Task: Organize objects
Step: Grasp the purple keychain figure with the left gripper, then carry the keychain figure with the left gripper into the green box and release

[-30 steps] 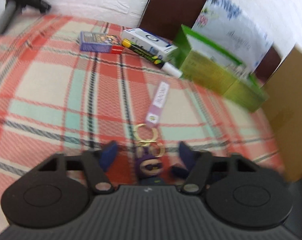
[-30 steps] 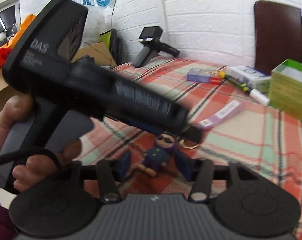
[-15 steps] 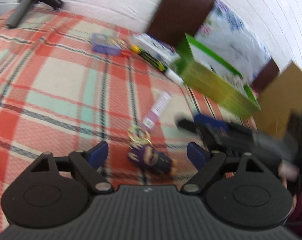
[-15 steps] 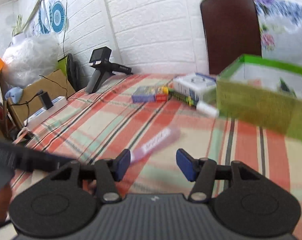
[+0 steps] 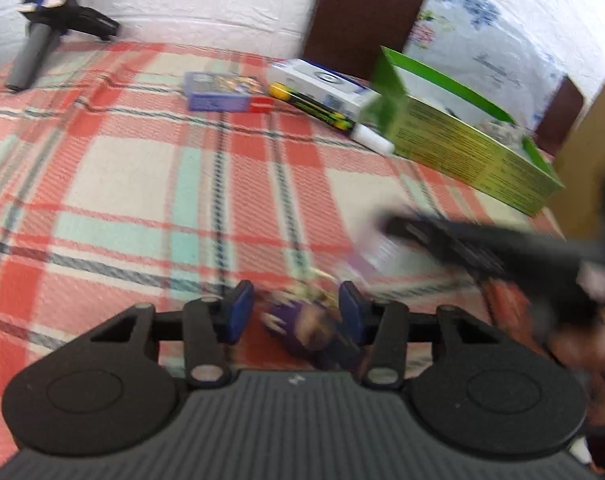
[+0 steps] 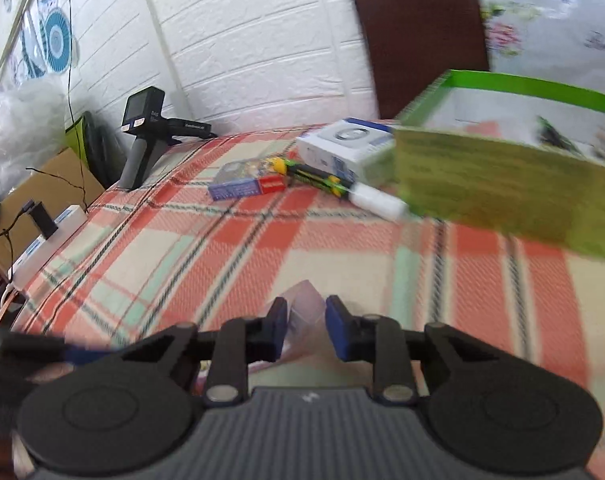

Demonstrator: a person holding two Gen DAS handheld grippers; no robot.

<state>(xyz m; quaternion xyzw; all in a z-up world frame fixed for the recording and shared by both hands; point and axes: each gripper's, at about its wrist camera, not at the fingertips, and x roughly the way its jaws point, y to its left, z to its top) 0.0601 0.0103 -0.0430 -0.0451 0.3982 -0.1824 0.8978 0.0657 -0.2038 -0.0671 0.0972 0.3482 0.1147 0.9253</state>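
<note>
- The step in hand looked like a two-handed pickup of the keychain: the left gripper (image 5: pixel 291 314) stood around its purple figure (image 5: pixel 302 330), the right gripper (image 6: pixel 306 326) around its lilac tag (image 6: pixel 304 306).
- Left fingers (image 5: pixel 238 314) were spread, the figure between them nearer the right pad; contact was blurred, so I could not tell.
- Right fingers (image 6: pixel 277 322) were narrowed about the tag, with slim gaps showing; not clearly pinching.
- The keychain lay on the plaid cloth (image 5: pixel 142 184) at the near edge, well apart from the green box (image 6: pixel 502 188).
- Its long axis ran from the figure through the rings (image 5: pixel 316 294) to the tag, pointing roughly toward the box.
- Next, probably, close on it, lift, and carry it to the box, keeping the tag from swinging.
</note>
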